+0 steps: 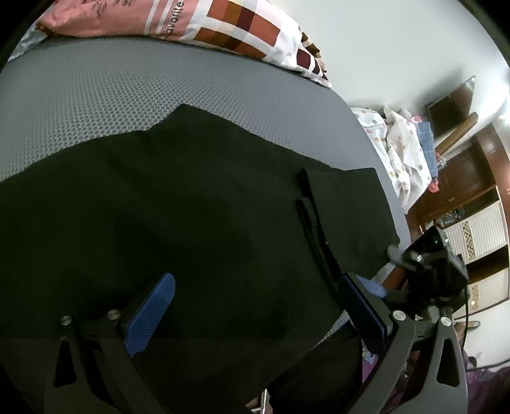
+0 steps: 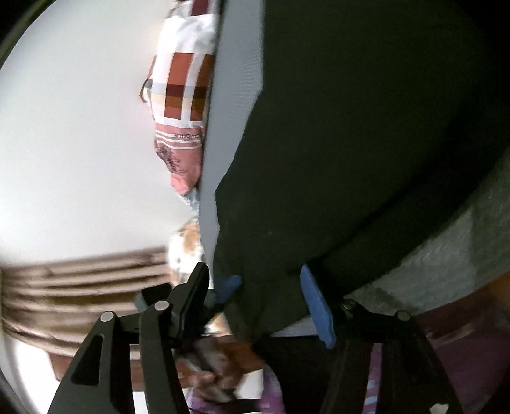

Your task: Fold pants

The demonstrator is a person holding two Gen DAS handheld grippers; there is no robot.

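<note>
**Dark pants spread on the bed, both grippers at the near edge**

The bed, covered in a grey dimpled mattress surface, carries everything. A patterned pillow in pink, white and brown squares lies along its far edge, against the white wall.

The pants, dark and nearly black, lie flat over most of the near half of the bed, reaching to its near edge and close to its right edge. A folded layer with a raised seam sits on top of them toward the right edge. In the right wrist view the cloth runs down to a corner of the bed.

The left gripper hangs just over the pants at the near edge, its blue pads standing wide apart with nothing pinched between them.

The right gripper is at the bed's corner. Its jaws stand about halfway apart, and a hanging fold of the pants passes between the blue pads; the cloth lies against the left pad, but a gap shows at the right pad, so it is not clamped.
</note>
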